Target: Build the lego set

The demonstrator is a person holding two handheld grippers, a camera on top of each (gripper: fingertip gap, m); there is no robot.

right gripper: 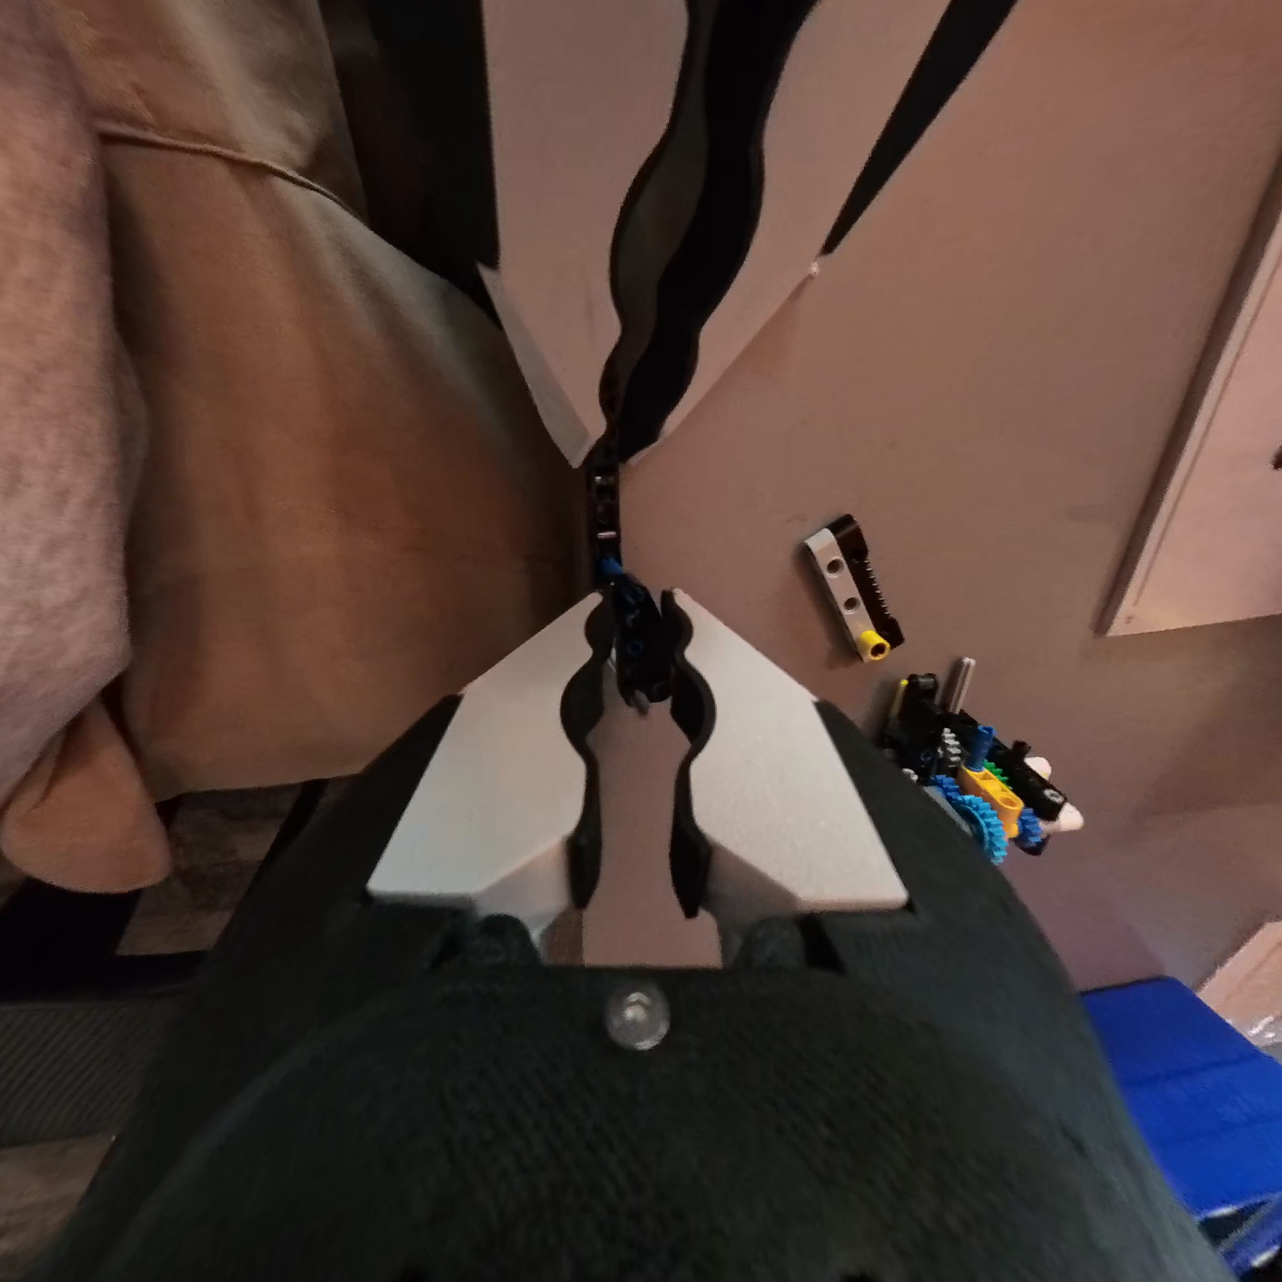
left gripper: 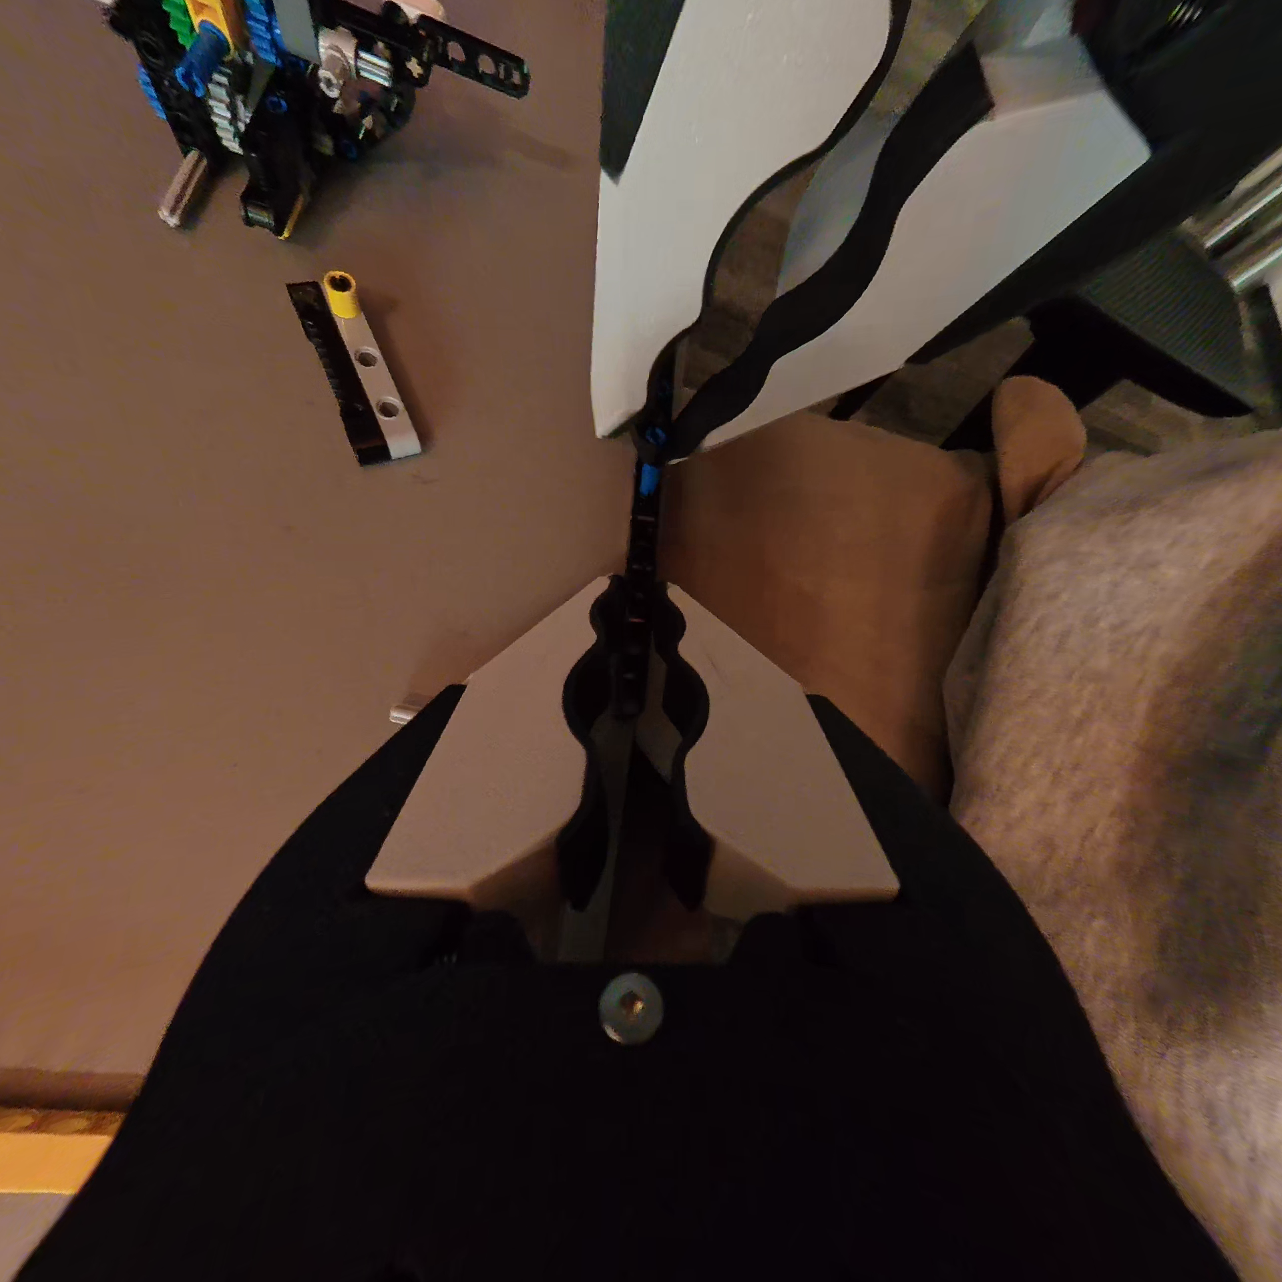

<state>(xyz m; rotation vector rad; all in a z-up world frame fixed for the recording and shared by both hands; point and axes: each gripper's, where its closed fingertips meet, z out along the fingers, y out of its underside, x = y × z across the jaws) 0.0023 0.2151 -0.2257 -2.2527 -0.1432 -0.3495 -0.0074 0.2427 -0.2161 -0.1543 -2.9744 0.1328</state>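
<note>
My left gripper (left gripper: 638,590) is shut on one end of a thin black lego beam (left gripper: 642,527), held in the air past the table edge. My right gripper (right gripper: 638,600) faces it and is shut on a black piece with blue pins (right gripper: 635,645) at the beam's other end (right gripper: 602,499). A blue pin (left gripper: 648,479) shows just in front of the right gripper (left gripper: 655,430). The left gripper also shows in the right wrist view (right gripper: 603,451). The part-built lego model (left gripper: 277,90) stands on the table; it also shows in the right wrist view (right gripper: 971,770).
A grey beam with a yellow end beside a black toothed rack (left gripper: 361,368) lies on the brown table (left gripper: 173,555), also in the right wrist view (right gripper: 850,590). A grey axle (left gripper: 182,189) lies by the model. A person's legs (left gripper: 832,555) are beside the table. A blue object (right gripper: 1179,1082) sits low right. Both grippers' tips are close together, under 4 cm apart.
</note>
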